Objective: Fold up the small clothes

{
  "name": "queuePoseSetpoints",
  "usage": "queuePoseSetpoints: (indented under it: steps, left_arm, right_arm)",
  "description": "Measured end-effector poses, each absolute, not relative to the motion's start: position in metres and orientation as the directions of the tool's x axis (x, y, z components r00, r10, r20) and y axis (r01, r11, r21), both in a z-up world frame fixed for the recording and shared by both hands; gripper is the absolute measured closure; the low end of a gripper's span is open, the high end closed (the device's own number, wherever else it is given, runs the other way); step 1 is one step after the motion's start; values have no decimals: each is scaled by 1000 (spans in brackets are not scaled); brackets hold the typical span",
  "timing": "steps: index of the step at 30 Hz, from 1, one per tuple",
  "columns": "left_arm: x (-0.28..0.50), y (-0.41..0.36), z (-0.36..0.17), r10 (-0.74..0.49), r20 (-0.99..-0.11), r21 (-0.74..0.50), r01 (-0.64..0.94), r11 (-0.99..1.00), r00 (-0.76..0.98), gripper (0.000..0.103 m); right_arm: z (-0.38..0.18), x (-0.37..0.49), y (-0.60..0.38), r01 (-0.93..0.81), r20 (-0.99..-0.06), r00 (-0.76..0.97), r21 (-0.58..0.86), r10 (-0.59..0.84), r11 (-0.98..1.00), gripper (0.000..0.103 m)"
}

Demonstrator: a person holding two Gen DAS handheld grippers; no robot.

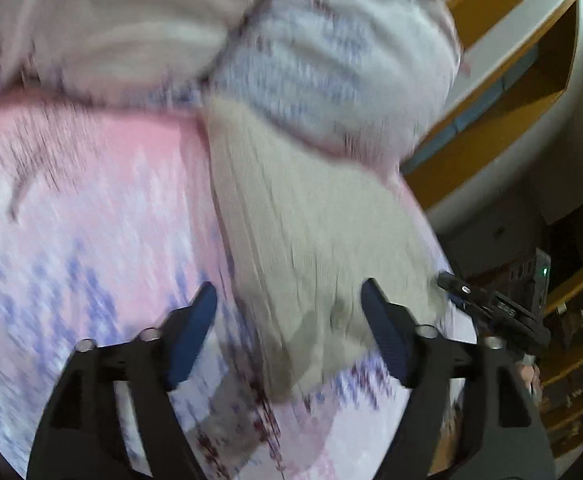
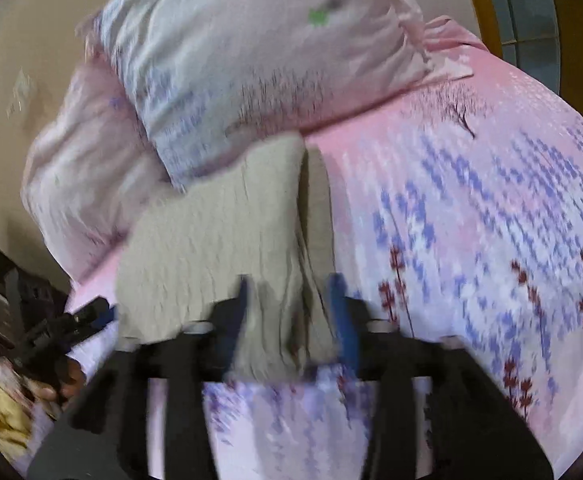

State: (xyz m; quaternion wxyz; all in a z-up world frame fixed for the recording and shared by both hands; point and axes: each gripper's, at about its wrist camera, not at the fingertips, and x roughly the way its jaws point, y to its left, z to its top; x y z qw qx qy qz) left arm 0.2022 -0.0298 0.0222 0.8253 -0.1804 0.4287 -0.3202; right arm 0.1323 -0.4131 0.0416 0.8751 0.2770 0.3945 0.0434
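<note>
A beige ribbed garment [image 1: 311, 220] lies lengthwise on the pink and purple floral bedsheet [image 1: 91, 220], its far end against the pillows. My left gripper [image 1: 289, 300] is open, jaws wide apart over the garment's near left edge. In the right wrist view the same garment [image 2: 211, 232] shows a folded ridge running toward me. My right gripper [image 2: 291, 304] is half closed around the garment's near end, which sits between the blue pads [image 2: 341, 312]. The other gripper [image 2: 71, 324] shows at lower left. Both views are motion blurred.
Two floral pillows [image 2: 251, 60] are piled at the head of the bed. A wooden shelf frame [image 1: 511, 92] and dark furniture [image 1: 531, 280] stand beyond the bed's right edge. The bedsheet [image 2: 471, 220] spreads wide to the right of the garment.
</note>
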Motion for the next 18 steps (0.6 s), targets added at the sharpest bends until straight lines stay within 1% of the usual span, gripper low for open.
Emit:
queuePoseSetpoints:
  steps: [1, 3, 6, 7, 13, 15, 17, 18]
  left_arm:
    - [208, -28, 27, -677, -588, -575, 359, 735, 443, 25]
    - [220, -31, 30, -664, -601, -576, 336, 746, 444, 24]
    - [240, -41, 24, -631, -653, -563, 289, 774, 419, 22]
    - [247, -46, 19, -634, -664, -574, 274, 772, 396, 20]
    - [268, -65, 3, -640, -688, -589, 253, 768, 341, 15]
    - [271, -70, 3, -641, -687, -588, 257, 767, 343, 14]
    - [272, -75, 3, -642, -686, -583, 271, 766, 342, 14]
    - [272, -76, 4, -645, -684, -584, 273, 764, 341, 14]
  right_arm:
    - [46, 139, -419, 131, -640, 696, 559, 325, 819, 42]
    - [46, 155, -423, 136, -628, 694, 594, 352, 793, 35]
    - [30, 186, -429, 175, -641, 644, 654, 417, 736, 35]
    - [23, 194, -431, 189, -645, 626, 671, 439, 717, 35]
    - [-5, 213, -432, 235, -662, 573, 697, 483, 677, 35]
    - [-6, 212, -431, 220, -649, 581, 706, 491, 673, 33]
    - [-7, 213, -431, 212, -638, 581, 718, 505, 663, 33]
    - [-7, 214, -431, 205, -632, 580, 724, 514, 659, 35]
